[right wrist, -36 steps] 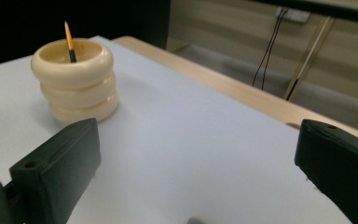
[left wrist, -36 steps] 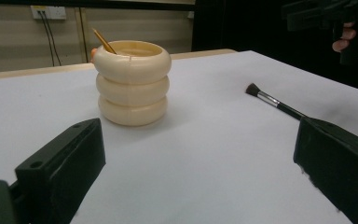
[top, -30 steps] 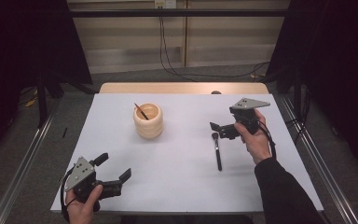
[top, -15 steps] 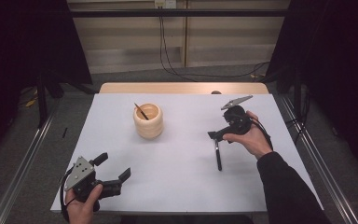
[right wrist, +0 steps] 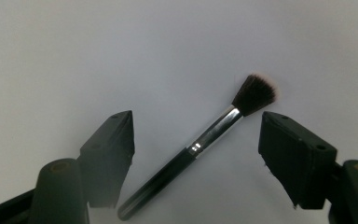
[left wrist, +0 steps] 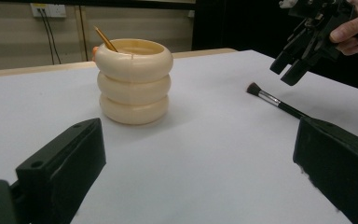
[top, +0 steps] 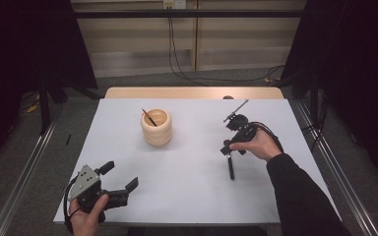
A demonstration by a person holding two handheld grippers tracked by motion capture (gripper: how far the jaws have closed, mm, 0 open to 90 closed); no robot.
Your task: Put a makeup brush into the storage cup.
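Black brush (right wrist: 200,144) lies flat on white worktop (top: 187,182), right of cup (top: 156,127). Your right tongs (top: 228,147) straddle it, closing, pads not touching yet. Left tongs (top: 119,178) apart, idle near-left. Next: lower, clamp handle.

Nothing readable here, honestly. No words, brand names, numbers or signs turn up on anything in these shots.
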